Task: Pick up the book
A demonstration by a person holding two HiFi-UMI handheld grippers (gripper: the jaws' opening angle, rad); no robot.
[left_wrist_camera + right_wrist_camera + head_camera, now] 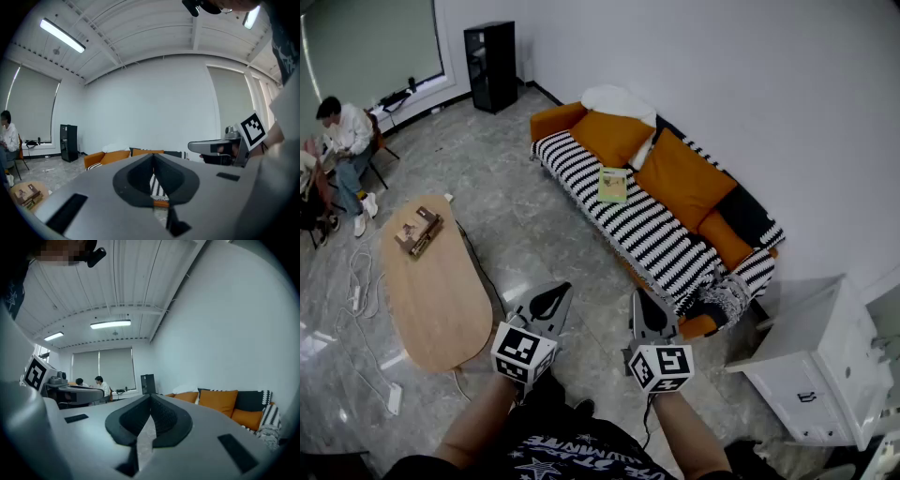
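Observation:
The book (613, 185), pale green and yellow, lies flat on the black-and-white striped seat of the sofa (649, 221), in front of two orange cushions. Both grippers hang over the floor well short of the sofa, held side by side in front of the person. My left gripper (561, 292) has its jaws together with nothing between them; in its own view the tips (153, 157) meet. My right gripper (640, 298) is likewise shut and empty, its tips (151, 397) closed in the right gripper view. The book does not show in either gripper view.
An oval wooden coffee table (427, 281) with a small box (418, 230) on it stands at the left. A white cabinet (820, 375) sits at the right by the sofa's end. A black cabinet (491, 66) stands at the far wall. A person (347, 155) sits far left. Cables trail on the floor.

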